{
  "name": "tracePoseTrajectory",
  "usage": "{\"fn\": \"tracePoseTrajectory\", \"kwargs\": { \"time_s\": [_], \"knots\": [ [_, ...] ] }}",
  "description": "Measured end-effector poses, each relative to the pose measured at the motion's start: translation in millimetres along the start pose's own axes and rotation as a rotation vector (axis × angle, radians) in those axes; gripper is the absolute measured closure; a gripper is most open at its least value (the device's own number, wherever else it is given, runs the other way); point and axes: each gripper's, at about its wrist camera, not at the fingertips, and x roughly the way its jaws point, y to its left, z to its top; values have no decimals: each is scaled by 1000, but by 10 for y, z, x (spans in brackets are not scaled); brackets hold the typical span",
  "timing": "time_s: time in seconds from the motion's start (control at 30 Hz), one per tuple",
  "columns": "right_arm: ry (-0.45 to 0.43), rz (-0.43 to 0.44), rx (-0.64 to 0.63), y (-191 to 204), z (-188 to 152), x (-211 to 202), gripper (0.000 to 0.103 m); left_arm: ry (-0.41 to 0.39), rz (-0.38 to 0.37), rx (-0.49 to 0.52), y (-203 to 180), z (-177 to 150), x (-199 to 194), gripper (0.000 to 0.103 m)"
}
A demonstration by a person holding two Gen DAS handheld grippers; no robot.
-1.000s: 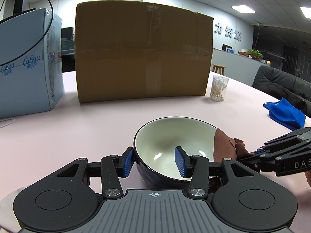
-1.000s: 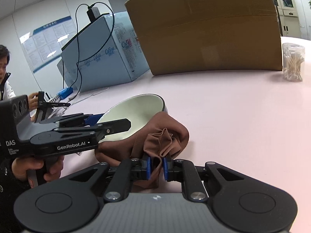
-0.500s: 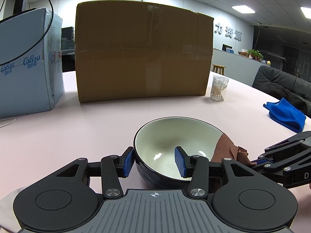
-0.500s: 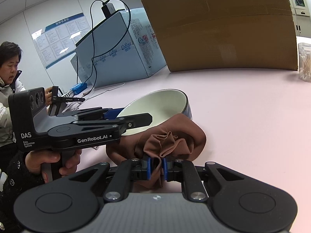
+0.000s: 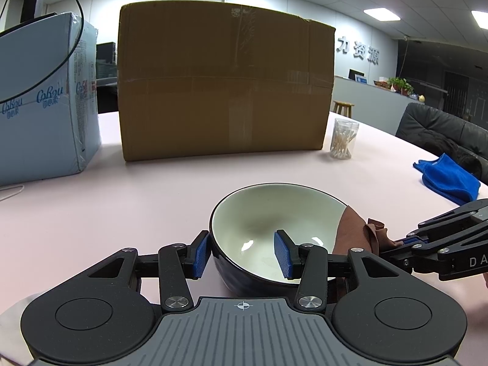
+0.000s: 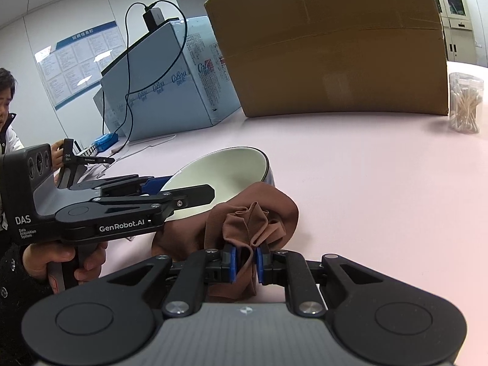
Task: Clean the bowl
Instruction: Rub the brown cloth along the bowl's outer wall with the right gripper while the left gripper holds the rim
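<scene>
Straddling the near rim of the dark-glazed ceramic bowl with cream interior [image 5: 274,231], the left gripper [image 5: 242,254] is set with one blue pad [image 5: 201,254] against the outer wall and the other inside; the jaws are held partly open and a gap shows at the inner pad, so a firm clamp cannot be confirmed. This placement is judged to steady the bowl while it is wiped.

- Bowl: seated on the pale pink tabletop [image 5: 122,207], near the front edge, apparently tipped toward the right gripper.
- Right gripper [image 6: 245,262]: jaws drawn narrow, pinched on a bunched fold of the brown soft cloth [image 6: 253,213]. The cloth is draped against the bowl's right side, touching the rim, none of it reaching the bottom; it is judged to be held ready for wiping.
- Bowl interior: glossy, with only faint marks near the bottom.

Surface and room:
- Large brown cardboard box [image 5: 225,82], at the back of the table.
- Pale blue printed carton [image 5: 45,106], left of the box, with a black cable looped over it.
- Clear plastic jar of cotton swabs [image 5: 343,140], beside the box's right corner.
- Folded blue cloth [image 5: 448,180], at the far right edge.
- Office setting with ceiling panel lights and a seated person [image 6: 6,116] in the background.
</scene>
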Motion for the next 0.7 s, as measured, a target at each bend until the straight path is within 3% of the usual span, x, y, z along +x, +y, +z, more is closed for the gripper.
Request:
{"fn": "tracePoseTrajectory", "kwargs": {
  "time_s": [0.23,0.47,0.7],
  "knots": [
    [3,28,10,3,-28,11,88,2,-5,1,-4,6,3,56],
    [1,14,15,-20,-23,25,87,18,-2,2,-11,7,31,41],
    [7,27,11,-8,-21,27,88,25,1,-6,2,5,42,39]
  ]
}}
